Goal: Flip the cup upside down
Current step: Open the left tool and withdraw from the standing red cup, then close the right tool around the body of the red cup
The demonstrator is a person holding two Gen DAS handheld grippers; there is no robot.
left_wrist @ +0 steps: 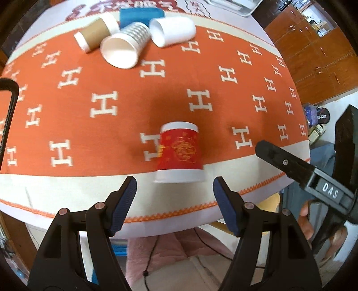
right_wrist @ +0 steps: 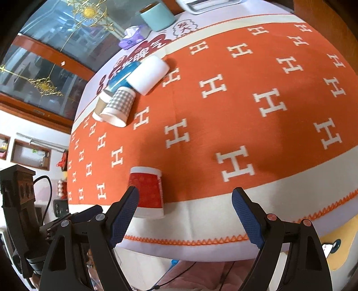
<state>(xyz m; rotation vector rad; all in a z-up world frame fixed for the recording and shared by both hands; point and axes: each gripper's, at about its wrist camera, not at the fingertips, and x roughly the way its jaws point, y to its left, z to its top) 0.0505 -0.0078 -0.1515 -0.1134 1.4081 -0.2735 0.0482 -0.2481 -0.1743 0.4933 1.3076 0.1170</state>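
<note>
A red paper cup (left_wrist: 180,152) with gold print and white bands stands upside down, mouth down, near the front edge of the orange cloth. It also shows in the right wrist view (right_wrist: 147,192). My left gripper (left_wrist: 174,192) is open and empty, just in front of the cup, not touching it. My right gripper (right_wrist: 185,201) is open and empty, to the right of the cup; its left finger overlaps the cup's lower side in view. The right gripper's body shows at the right of the left wrist view (left_wrist: 313,176).
Several cups lie on their sides at the far side: a brown one (left_wrist: 94,33), a silver-striped one (left_wrist: 125,44), a white one (left_wrist: 172,31) and a blue one (left_wrist: 141,14). A teal mug (right_wrist: 157,16) and tissue pack (right_wrist: 132,37) sit beyond. The table's front edge (left_wrist: 179,215) is close.
</note>
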